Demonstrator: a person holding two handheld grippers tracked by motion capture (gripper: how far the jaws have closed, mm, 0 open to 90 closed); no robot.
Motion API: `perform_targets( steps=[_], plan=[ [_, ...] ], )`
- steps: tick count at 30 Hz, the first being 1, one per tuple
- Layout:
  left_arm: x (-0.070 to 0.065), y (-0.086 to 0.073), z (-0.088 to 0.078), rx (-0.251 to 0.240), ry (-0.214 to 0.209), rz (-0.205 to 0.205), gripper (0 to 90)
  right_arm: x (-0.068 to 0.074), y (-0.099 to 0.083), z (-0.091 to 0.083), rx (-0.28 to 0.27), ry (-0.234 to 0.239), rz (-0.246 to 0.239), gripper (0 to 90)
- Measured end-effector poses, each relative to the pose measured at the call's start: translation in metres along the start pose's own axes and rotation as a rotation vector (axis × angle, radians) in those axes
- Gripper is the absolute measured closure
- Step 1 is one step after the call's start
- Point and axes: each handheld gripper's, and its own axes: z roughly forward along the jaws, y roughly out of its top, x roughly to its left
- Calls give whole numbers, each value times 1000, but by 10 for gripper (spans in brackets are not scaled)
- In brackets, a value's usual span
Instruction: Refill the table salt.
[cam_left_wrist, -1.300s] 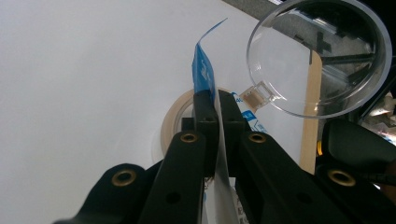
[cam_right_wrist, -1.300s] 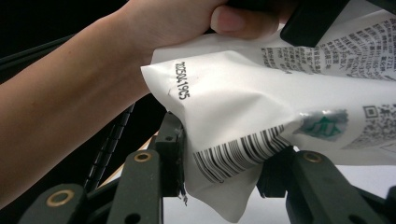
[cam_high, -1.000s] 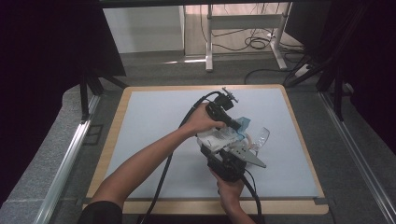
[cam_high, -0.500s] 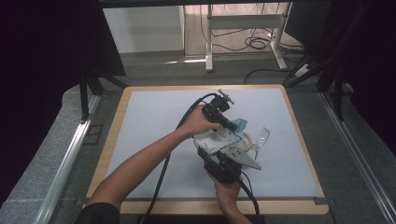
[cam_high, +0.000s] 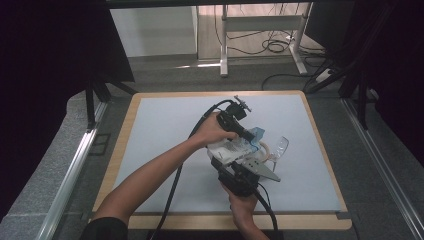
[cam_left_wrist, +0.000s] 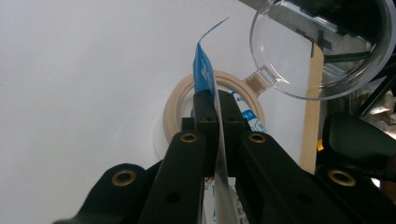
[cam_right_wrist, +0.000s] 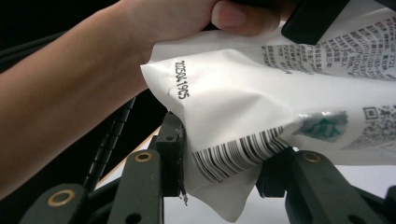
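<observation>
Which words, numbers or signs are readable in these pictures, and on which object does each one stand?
"2025041905" (last digits unsure): printed in black, sideways, on the white pouch.
Barcode, with no digits legible, on the pouch's lower edge.
QR code at the pouch's right edge.
Small print block on the pouch, upper right: too small to read.
White print on the pouch's blue top strip: blurred.

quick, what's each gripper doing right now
Left gripper: shut on the blue top edge of the packet, above a jar with its clear lid open.
Right gripper: shut on the packet's white lower end.
</observation>
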Motion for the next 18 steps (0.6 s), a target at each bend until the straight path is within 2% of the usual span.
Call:
perform_targets(
  steps=[18],
  plan=[
    [2,-1,2,-2,-3,-6,899,-1,1,1,1,-5,-10,610]
  ],
)
